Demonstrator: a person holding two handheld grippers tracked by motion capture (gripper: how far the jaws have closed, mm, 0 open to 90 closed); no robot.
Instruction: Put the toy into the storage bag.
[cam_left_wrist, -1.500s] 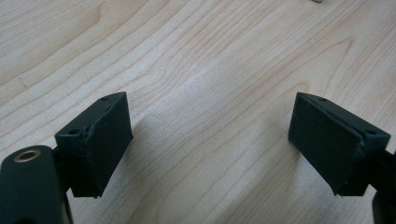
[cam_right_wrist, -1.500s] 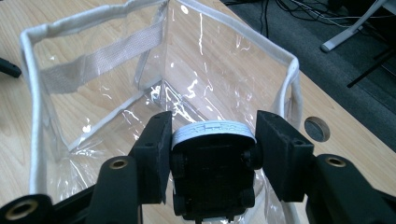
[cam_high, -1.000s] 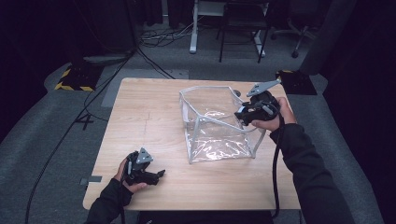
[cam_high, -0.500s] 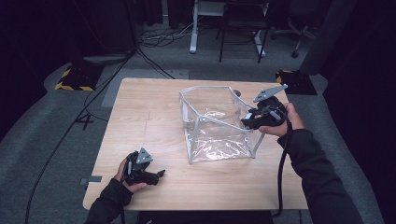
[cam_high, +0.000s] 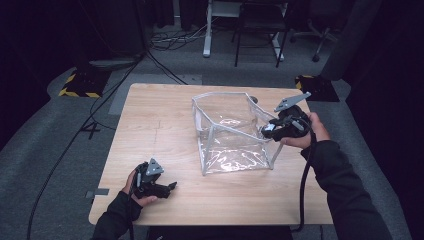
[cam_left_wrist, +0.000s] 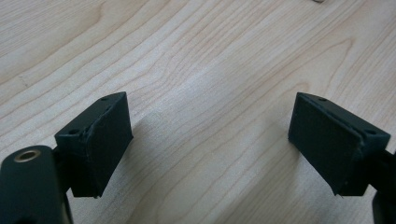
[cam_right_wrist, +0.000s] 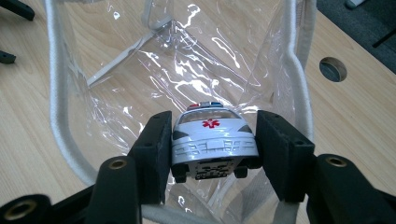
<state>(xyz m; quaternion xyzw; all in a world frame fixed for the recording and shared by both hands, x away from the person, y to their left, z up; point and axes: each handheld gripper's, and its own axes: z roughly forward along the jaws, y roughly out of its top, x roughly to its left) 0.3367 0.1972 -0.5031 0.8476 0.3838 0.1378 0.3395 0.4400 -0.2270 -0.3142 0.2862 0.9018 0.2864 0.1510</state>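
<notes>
Right gripper (cam_right_wrist: 212, 149): clamped on a toy car (cam_right_wrist: 214, 140), one jaw pressed to each flank.
Toy car: white, with a red star-shaped mark on the hood and a red and blue light bar on the roof; it hangs just above the near rim of the bag, nose pointing into the opening. The right gripper view gives all this detail; from the high view the car is only a small pale speck at the tip of the gripper (cam_high: 266, 132).
Bag (cam_high: 231, 134): clear plastic with pale cloth edging, standing open on the table, right of centre. The high view shows its whole boxy outline; the right gripper view (cam_right_wrist: 154, 65) looks straight down through its glossy wall to the wood beneath.
Left gripper (cam_high: 169, 187): resting low at the near left of the table (cam_high: 160, 125), well apart from the bag. In the left gripper view (cam_left_wrist: 210, 140) its jaws stand wide apart with bare wood grain between them.
Hole (cam_right_wrist: 333, 68): a round opening in the tabletop just beyond the bag.
</notes>
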